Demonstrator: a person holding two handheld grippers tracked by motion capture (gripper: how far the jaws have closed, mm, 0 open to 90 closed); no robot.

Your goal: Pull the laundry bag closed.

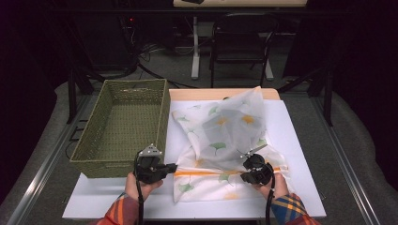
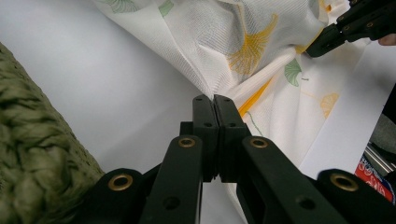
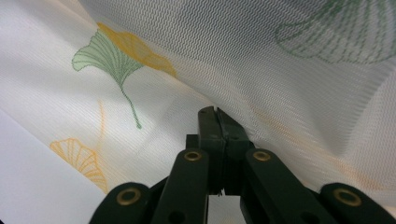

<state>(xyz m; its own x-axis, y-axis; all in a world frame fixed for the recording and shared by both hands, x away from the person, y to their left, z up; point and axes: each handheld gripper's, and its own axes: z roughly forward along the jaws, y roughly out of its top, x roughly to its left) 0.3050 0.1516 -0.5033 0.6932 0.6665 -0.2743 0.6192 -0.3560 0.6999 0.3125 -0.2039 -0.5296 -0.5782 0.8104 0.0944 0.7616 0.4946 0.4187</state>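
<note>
While it lies rumpled on the white surface point(image 1: 300, 154), the sheer ginkgo-print cloth point(image 1: 225, 140) is pinched at its near fold by both tools: left hand-held gripper point(image 1: 174, 167) and right hand-held gripper point(image 1: 244, 176), each clamped on fabric. Just left stands a green woven basket point(image 1: 123, 126).

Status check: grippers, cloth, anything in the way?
Left gripper and right gripper both shut on the cloth. Basket beside it, not blocking.
</note>
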